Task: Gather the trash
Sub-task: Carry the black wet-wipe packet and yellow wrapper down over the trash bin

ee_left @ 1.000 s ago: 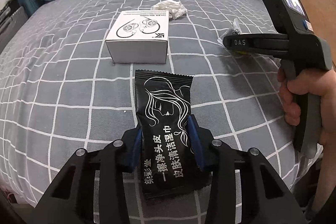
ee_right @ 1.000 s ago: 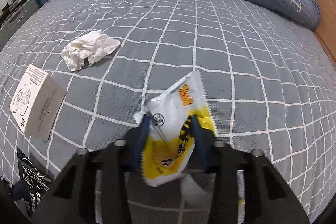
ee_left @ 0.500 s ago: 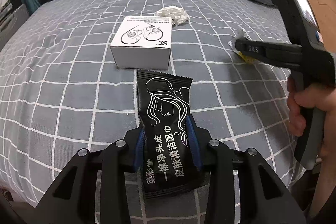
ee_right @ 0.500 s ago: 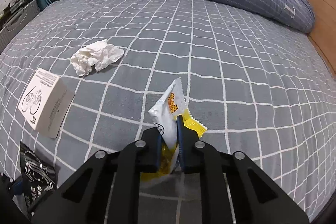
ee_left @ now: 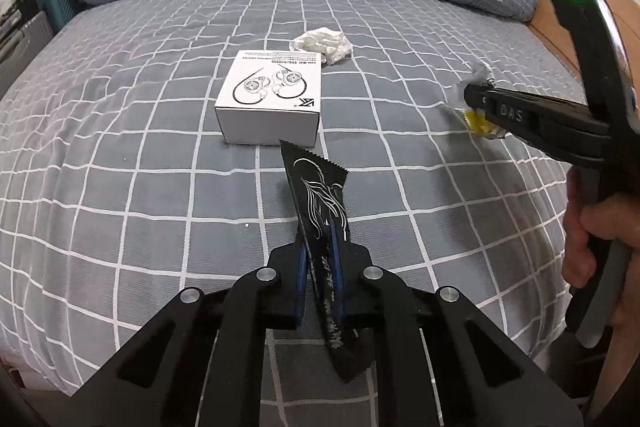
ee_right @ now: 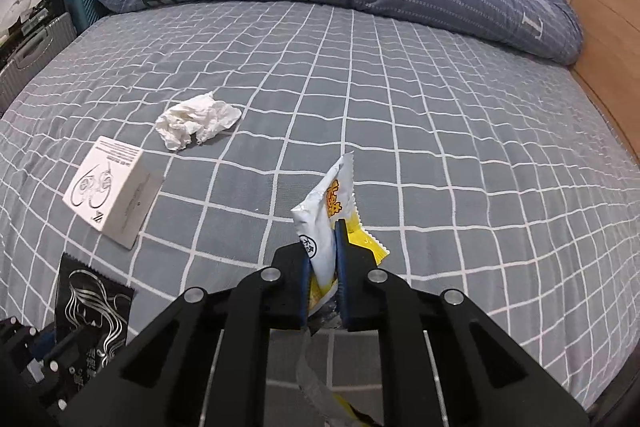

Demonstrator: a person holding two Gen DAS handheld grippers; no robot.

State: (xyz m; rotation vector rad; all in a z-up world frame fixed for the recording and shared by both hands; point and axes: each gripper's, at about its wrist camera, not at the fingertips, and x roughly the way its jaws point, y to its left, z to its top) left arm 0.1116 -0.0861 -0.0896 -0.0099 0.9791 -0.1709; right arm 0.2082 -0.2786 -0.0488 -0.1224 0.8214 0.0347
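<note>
Our left gripper point(ee_left: 319, 263) has just closed, pinching the black foil wet-wipe sachet point(ee_left: 318, 203); our right gripper point(ee_right: 323, 259) clamps the crinkly white-and-yellow snack wrapper point(ee_right: 326, 211); either slick, twisted film may slip out.

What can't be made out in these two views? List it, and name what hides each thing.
- Black wrapper, left wrist view: lower print hidden between the left gripper pads.
- Yellow-white wrapper, right wrist view: lower half behind the right gripper.
- White box: small print too tiny.
- No bin visible.

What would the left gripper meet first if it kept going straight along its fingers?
Probably the white box: it lies on the bed just beyond the black packet that the left gripper pinches. Depth is unclear, so the bed could come first.
</note>
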